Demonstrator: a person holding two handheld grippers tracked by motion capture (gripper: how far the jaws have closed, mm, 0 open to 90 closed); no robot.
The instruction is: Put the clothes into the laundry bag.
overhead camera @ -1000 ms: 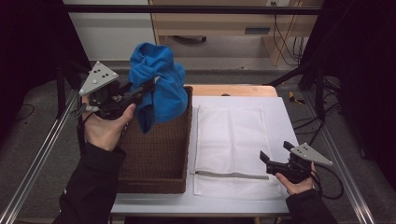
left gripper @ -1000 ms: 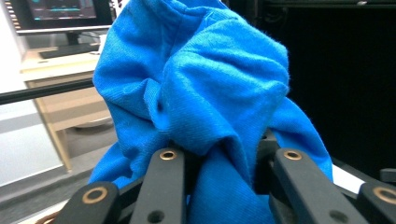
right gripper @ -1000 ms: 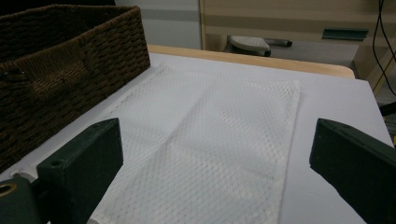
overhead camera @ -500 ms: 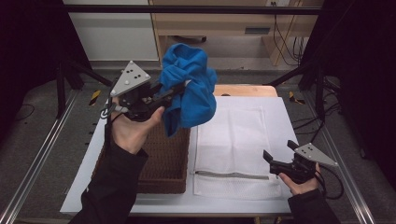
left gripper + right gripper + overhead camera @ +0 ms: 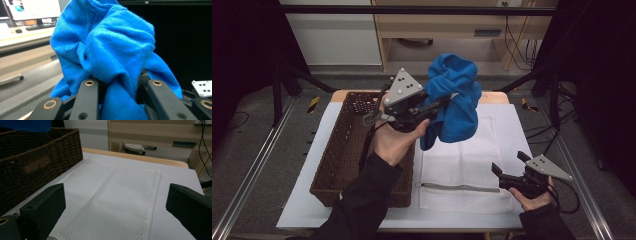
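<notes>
We hold the left gripper (image 5: 443, 102) raised above the table, its jaws clamped on a bunched blue cloth (image 5: 454, 102). In the left gripper view the cloth (image 5: 107, 57) is squeezed between the two black jaws and billows up above them, folded and crumpled. Seen from the high view, the cloth hangs in the air over the near edge of the white mesh bag (image 5: 462, 165), just to the right of the brown wicker basket (image 5: 342, 150), touching neither.

Our right gripper (image 5: 511, 170) rests low near the front right corner of the table (image 5: 297, 210), its jaws spread wide with nothing between them, beside the bag's zipper end. In the right gripper view the mesh bag (image 5: 112, 195) lies flat on the white tabletop between the parted jaws, and the woven side of the basket (image 5: 37, 157) stands at the left, touching the bag's edge or just beside it.
</notes>
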